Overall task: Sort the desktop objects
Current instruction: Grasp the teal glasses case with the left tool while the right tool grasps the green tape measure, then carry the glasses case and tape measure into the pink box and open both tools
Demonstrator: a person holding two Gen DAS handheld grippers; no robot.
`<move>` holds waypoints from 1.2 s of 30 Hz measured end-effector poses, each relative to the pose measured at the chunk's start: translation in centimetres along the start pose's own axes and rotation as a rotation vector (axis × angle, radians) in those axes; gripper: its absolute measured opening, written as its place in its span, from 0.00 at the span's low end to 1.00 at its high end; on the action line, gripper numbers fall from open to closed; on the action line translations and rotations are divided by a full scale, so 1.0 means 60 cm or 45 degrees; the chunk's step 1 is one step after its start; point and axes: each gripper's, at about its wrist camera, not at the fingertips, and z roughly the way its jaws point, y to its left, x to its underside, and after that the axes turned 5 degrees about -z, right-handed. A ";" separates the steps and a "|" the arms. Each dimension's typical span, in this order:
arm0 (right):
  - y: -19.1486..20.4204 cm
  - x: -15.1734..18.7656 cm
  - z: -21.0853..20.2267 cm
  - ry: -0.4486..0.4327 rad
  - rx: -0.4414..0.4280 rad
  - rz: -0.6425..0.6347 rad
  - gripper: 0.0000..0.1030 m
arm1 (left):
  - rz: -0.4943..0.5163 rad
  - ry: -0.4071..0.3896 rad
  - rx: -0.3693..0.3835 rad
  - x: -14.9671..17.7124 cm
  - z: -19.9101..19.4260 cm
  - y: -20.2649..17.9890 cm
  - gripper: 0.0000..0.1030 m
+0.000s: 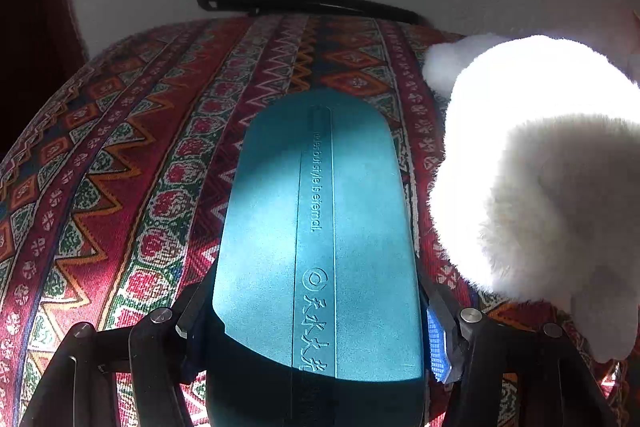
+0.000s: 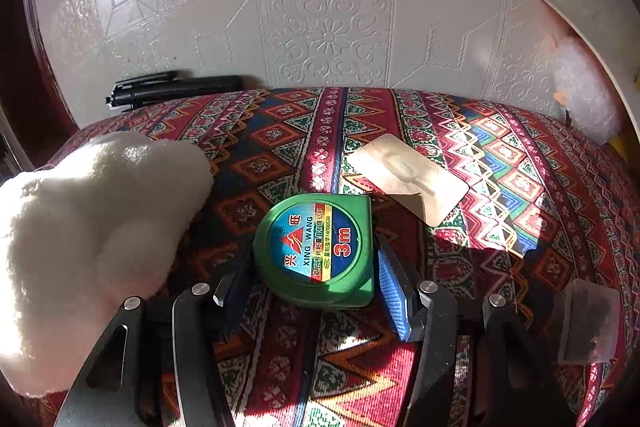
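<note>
Jaws of the left gripper (image 1: pixel 316 339) clamp a teal glasses case (image 1: pixel 320 227) above the patterned worktop (image 1: pixel 120 167); the right gripper (image 2: pixel 316 287) pinches a green tape measure (image 2: pixel 316 251) beside a white plush toy (image 2: pixel 88 219).

Harsh sunlight — deep shadows, fisheye warp
</note>
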 end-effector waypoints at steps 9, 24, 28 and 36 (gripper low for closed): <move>0.015 0.130 -0.103 0.071 0.063 -0.064 0.58 | -0.176 -0.016 -0.011 0.080 -0.064 0.027 0.65; 0.078 0.348 -0.366 0.174 0.126 -0.233 0.57 | -0.293 0.179 -0.053 0.337 -0.314 0.120 0.65; 0.091 0.378 -0.443 0.118 0.143 -0.249 0.57 | -0.244 0.164 -0.090 0.398 -0.346 0.107 0.65; 0.108 0.412 -0.588 -0.028 0.167 -0.254 0.57 | -0.264 0.092 -0.079 0.422 -0.380 0.092 0.65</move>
